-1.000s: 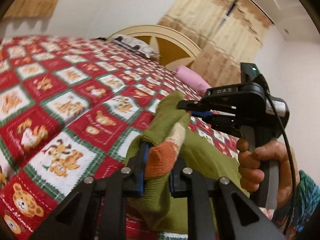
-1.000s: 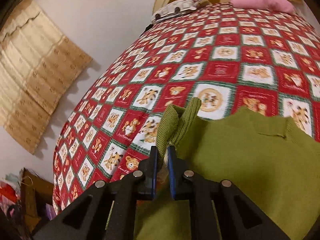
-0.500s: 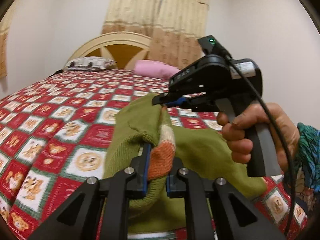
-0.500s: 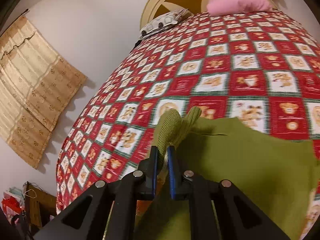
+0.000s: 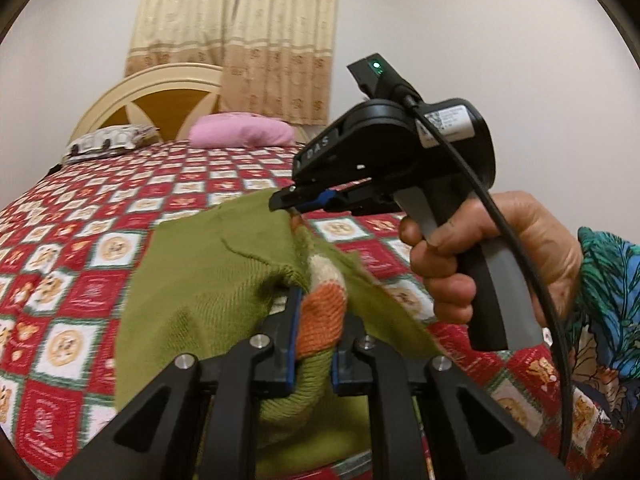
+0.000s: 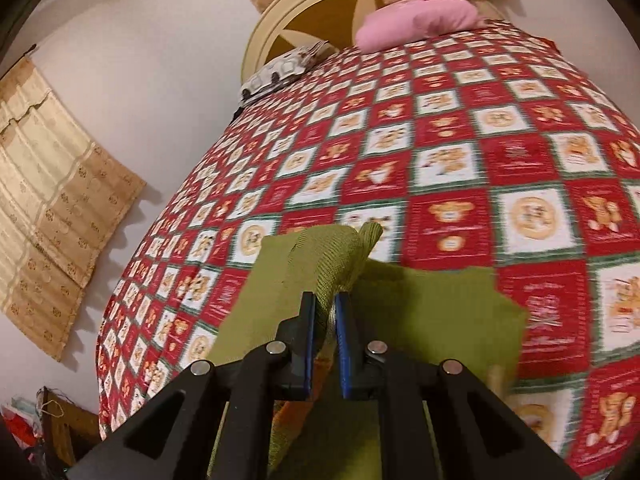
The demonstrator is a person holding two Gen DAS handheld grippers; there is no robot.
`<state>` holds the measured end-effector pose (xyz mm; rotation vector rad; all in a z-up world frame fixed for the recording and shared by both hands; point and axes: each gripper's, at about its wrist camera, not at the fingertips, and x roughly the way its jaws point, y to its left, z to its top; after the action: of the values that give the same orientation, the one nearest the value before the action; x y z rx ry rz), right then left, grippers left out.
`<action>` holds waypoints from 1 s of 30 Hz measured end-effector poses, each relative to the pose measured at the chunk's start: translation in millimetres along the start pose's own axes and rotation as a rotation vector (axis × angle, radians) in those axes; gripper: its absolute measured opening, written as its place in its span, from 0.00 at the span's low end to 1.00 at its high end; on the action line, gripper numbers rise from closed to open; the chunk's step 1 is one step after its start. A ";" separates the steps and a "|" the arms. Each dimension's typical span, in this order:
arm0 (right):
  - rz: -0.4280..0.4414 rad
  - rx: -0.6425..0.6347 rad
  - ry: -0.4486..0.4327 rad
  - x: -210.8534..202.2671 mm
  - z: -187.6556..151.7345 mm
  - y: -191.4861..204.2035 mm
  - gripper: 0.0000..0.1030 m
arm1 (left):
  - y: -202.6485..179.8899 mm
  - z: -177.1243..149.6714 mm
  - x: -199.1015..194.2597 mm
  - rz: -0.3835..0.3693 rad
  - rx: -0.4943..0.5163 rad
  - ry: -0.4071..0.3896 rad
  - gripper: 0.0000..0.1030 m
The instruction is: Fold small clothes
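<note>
Item: small olive-green knitted garment with orange and cream patch (image 5: 208, 280), held above the red teddy-bear patchwork bedspread (image 6: 460, 160), pinched by left gripper (image 5: 314, 340) and right gripper (image 6: 325, 344); fold judged begun, not yet laid flat.

- Right gripper (image 6: 325, 334), its blue-padded jaws pinched on a bunched fold of a green knit garment (image 6: 420, 312).
- The garment hangs over the near edge of a bed (image 6: 440, 128) with a red teddy-bear quilt.
- Pink pillow (image 6: 416, 20) and patterned pillow (image 6: 284, 68) at the far edge, against the headboard (image 6: 304, 8).
</note>
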<state>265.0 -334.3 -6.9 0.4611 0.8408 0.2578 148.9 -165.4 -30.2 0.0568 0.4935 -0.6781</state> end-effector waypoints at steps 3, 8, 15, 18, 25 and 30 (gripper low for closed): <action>-0.018 0.030 -0.012 -11.0 -4.2 -23.2 0.09 | -19.8 -0.1 9.9 -0.025 0.027 0.019 0.12; -0.048 0.084 -0.019 -18.2 -12.8 -60.1 0.09 | -43.0 0.0 23.9 -0.060 0.061 0.064 0.12; -0.097 0.115 0.028 -4.0 -28.9 -93.6 0.09 | -61.0 -2.2 35.4 -0.087 0.084 0.134 0.12; -0.114 0.113 0.031 4.1 -35.3 -99.9 0.09 | -61.8 -1.5 42.7 -0.103 0.064 0.188 0.12; -0.189 0.139 -0.006 -24.4 -44.6 -98.4 0.14 | -45.2 -13.0 -0.7 -0.200 0.055 0.208 0.41; -0.202 0.114 -0.143 -94.0 -79.7 -74.8 0.15 | 4.8 -30.9 -72.5 -0.166 -0.001 0.098 0.70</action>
<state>146.5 -413.6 -27.9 0.4908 0.7579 -0.0096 90.5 -112.6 -25.0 0.0486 0.5968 -0.8402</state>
